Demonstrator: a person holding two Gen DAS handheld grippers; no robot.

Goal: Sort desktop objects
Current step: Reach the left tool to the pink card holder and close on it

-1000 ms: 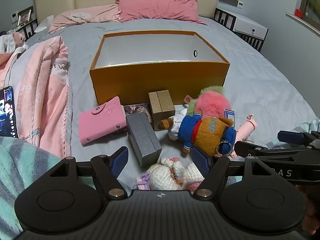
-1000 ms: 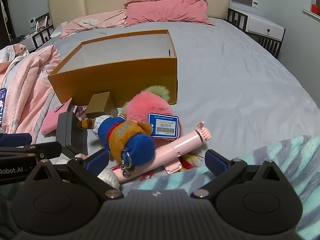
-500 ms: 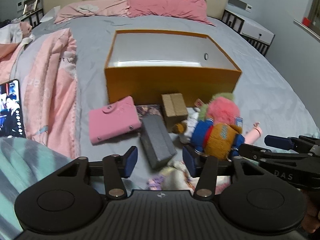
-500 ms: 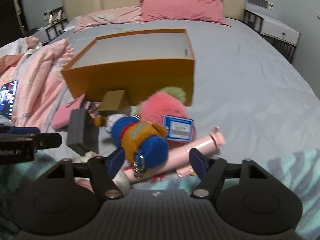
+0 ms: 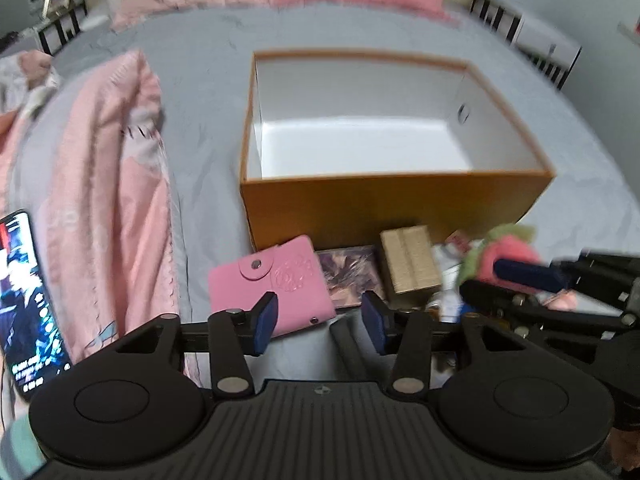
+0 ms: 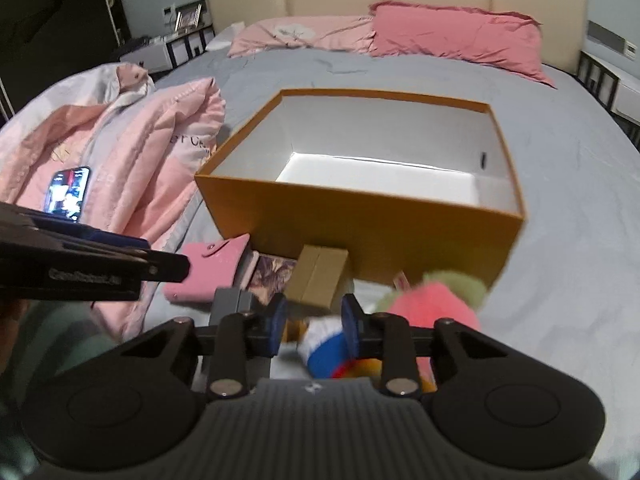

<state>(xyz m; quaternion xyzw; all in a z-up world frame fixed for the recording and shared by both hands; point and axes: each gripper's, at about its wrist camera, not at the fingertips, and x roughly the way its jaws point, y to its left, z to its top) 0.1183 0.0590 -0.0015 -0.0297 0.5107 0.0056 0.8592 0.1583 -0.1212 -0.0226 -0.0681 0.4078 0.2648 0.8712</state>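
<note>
Ahead of both spread tongs, left (image 5: 318, 322) and right (image 6: 312, 324), the box (image 5: 392, 200) holds nothing visible.

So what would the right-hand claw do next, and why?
Probably ease down and close on the plush doll. The right gripper is open with the doll's white and blue part between its pads, and the orange box beyond shows only its white inside.

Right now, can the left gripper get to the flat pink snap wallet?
Probably yes. The left gripper is open, and the flat pink snap wallet lies just ahead with nothing lying on it.
</note>
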